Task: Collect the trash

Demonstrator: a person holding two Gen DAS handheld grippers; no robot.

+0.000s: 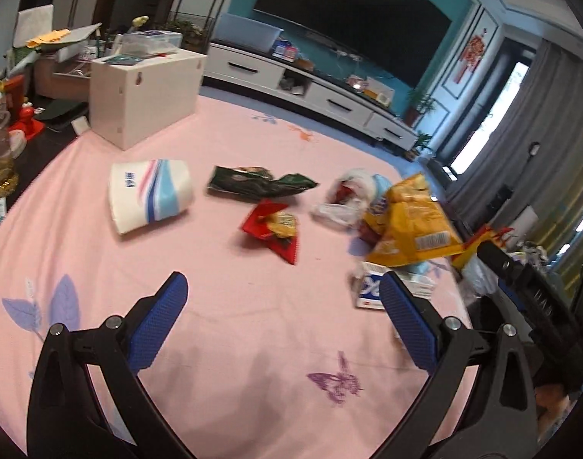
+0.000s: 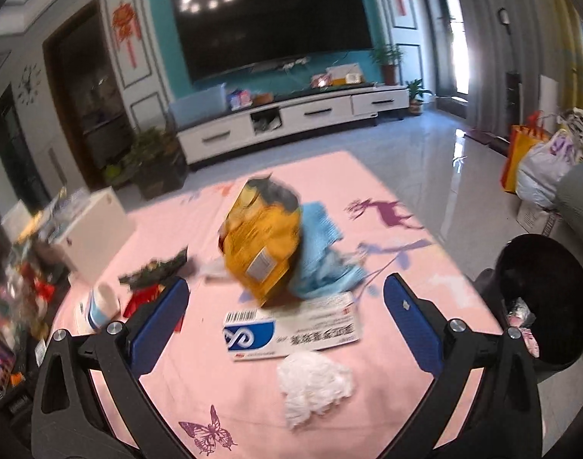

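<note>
Wrappers (image 1: 261,183) on pink cloth (image 1: 253,325)

- On your table (image 1: 222,325), the tissue pack (image 1: 150,195) lies far left, with the box (image 1: 146,93) behind it.
- The torn wrapper (image 1: 258,183) lies right of the tissue pack; the small snack packet (image 1: 274,229) sits just before it.
- In the right wrist view, the chip bag (image 2: 262,241) rests against the cloth (image 2: 322,260) on its right.
- The flat carton (image 2: 291,329) lies before both; the crumpled tissue (image 2: 314,382) lies nearest you.
- The bin (image 2: 547,298) stands off the table's right edge.
</note>
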